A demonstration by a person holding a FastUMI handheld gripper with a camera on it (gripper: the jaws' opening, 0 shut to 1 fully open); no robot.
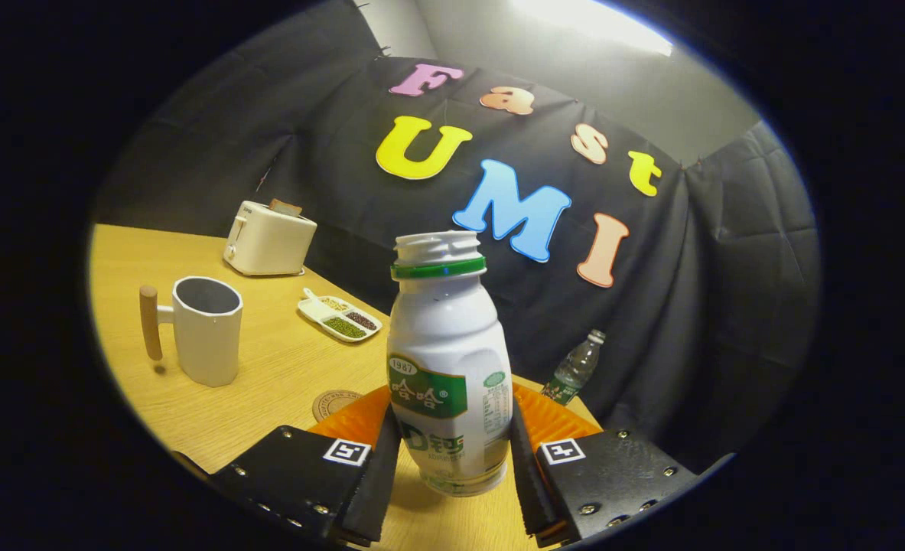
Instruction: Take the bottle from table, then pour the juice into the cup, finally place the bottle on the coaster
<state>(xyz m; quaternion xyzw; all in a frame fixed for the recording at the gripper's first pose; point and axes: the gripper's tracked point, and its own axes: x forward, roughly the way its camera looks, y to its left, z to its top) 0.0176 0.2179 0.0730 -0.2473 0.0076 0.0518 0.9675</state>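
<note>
Wooden table (268,383); claw (452,448) clamped on uncapped bottle (448,360), both fingers pressing its sides.

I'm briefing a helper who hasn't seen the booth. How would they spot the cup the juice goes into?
On the wooden table, look beyond the fingers gripping the bottle, toward the toaster. The cup stands alone before it, beside the snack tray. It is white, angular, open-topped, with a wooden handle.

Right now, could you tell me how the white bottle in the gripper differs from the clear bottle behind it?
The white bottle is opaque, squat and uncapped, held upright between the gripper fingers. The clear bottle is see-through, slimmer and capped, standing beyond the fingers by the booth wall. Both carry green labels.
</note>
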